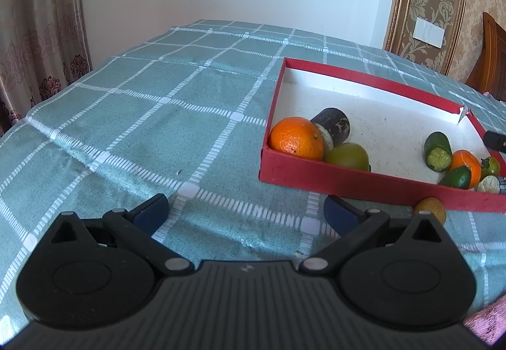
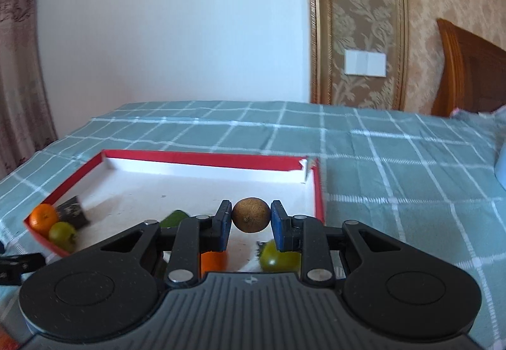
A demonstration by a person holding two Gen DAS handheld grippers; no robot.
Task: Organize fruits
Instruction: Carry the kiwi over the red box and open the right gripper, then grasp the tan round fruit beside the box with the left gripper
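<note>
A shallow red box with a white floor lies on the checked green cloth; it also shows in the right wrist view. At its left end sit an orange, a dark cylinder piece and a green fruit. At its right end lie cut cucumber pieces, a second orange and a small green fruit. A brown round fruit lies on the cloth outside the box's front wall. My left gripper is open and empty over the cloth. My right gripper is shut on a brown round fruit, held above the box.
The green checked cloth covers the table up to a white wall. A patterned curtain hangs at the left. A wooden headboard stands at the back right. A pink cloth lies at the near right.
</note>
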